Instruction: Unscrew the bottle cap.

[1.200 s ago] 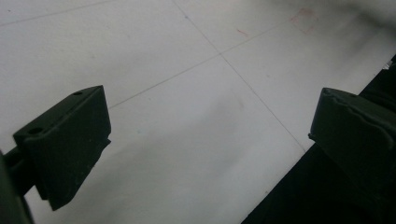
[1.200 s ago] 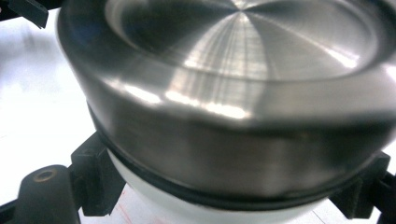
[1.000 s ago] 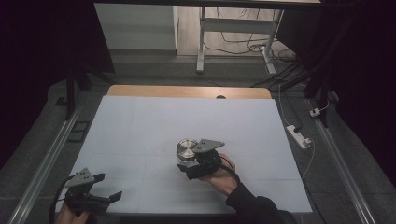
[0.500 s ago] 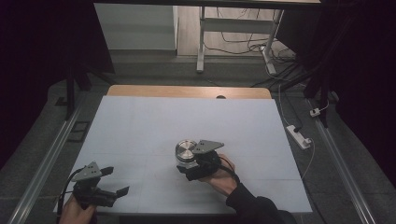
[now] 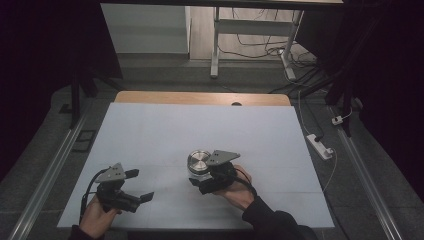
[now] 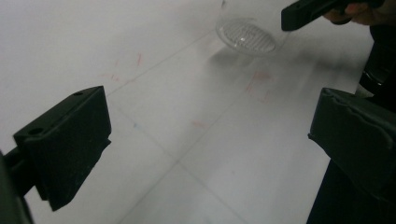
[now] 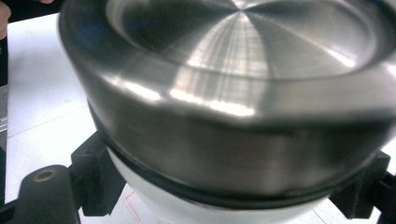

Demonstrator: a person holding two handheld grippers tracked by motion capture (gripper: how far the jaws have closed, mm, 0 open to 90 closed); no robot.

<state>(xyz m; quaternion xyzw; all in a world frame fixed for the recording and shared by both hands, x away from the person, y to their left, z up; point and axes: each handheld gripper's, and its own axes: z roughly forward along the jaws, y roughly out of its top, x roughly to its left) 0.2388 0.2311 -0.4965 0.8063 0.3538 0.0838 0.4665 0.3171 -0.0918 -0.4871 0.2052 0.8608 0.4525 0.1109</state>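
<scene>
Jar (image 5: 199, 167): clear glass body, round brushed-steel lid (image 7: 243, 60) with shallow dished top, dark seal ring under lid rim. Lid on. Stands upright on white table, near front edge, about mid-width. Right gripper (image 5: 200, 175) clamps glass body just below lid, jaws on opposite sides. Base (image 6: 246, 35) ribbed, resting flat on table surface.

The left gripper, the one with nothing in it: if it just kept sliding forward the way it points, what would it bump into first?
Probably the glass jar that the right gripper holds. The left gripper is open, with bare table ahead until the jar's base; depth is hard to judge.
</scene>
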